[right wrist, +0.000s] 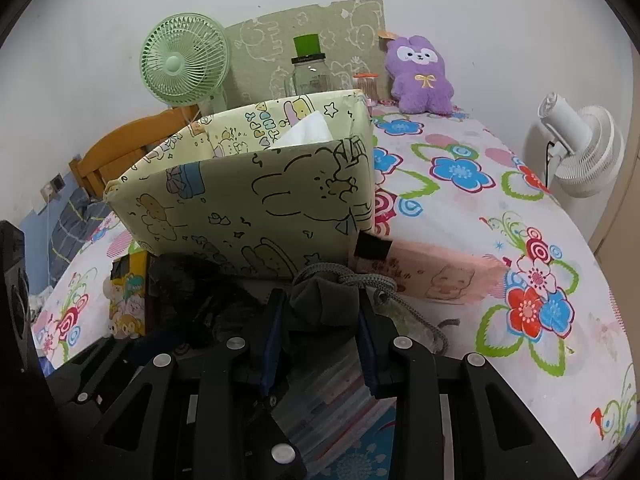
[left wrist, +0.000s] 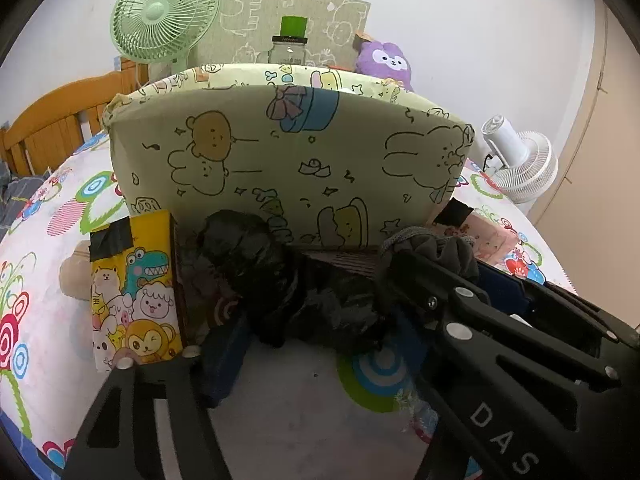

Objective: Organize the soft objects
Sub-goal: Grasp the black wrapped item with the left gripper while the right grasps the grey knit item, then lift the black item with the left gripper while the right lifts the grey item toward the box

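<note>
Right now the right gripper (right wrist: 320, 320) is clenched on a grey cloth bundle (right wrist: 324, 300), both blue pads pressing its sides, with a grey braided cord (right wrist: 360, 280) looping off the top and trailing toward four o'clock. Under the bundle sits a striped folded fabric (right wrist: 332, 400). At nine o'clock from that grip lies a black crumpled bag (right wrist: 188, 280), and over on the left wrist view the left gripper (left wrist: 316, 320) straddles that same black bag; its jaws stand apart, and I cannot tell whether the pads actually press on it. Just behind both grippers, at twelve o'clock, rises the pale green cartoon-print box (right wrist: 248, 200), open-topped, with a white tissue (right wrist: 308, 128) poking up inside. A yellow animal-print pack (left wrist: 136, 292) leans at the box's lower left, a pink pack (right wrist: 436, 276) at its lower right. Farther back, a green fan (right wrist: 184, 64), a clear jar (right wrist: 308, 68) and a purple plush (right wrist: 420, 76) line the wall on the flowered bedsheet (right wrist: 500, 220).
</note>
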A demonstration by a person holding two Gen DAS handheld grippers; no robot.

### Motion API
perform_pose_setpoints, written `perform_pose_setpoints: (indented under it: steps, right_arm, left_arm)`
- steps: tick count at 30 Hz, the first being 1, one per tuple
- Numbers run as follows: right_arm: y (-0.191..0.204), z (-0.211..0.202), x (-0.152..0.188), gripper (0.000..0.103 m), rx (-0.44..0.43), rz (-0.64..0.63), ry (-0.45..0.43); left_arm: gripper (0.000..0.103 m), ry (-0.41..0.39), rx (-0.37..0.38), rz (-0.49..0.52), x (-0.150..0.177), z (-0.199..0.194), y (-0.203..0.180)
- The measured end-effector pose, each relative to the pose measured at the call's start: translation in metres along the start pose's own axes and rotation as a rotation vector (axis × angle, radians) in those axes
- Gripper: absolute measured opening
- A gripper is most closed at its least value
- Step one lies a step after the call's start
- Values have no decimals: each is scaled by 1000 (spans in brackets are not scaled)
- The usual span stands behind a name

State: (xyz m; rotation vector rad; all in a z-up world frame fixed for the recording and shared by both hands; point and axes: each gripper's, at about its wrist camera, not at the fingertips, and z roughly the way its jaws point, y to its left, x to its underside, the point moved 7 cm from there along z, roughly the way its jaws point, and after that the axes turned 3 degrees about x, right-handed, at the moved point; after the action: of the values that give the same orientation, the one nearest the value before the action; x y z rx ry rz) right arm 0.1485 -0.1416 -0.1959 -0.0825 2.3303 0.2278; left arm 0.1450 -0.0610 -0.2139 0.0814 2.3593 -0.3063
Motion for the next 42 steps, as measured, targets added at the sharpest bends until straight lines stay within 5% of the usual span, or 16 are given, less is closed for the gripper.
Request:
perform_pose_setpoints:
  steps: [8, 42]
  right_arm:
    - [3, -1, 2, 36, -10, 4, 1]
    - [22, -84, -36, 36, 14, -9, -171]
  left_arm:
    - [55, -11, -2, 5, 1, -4, 0]
    - [54, -162, -33, 41, -36, -88, -11]
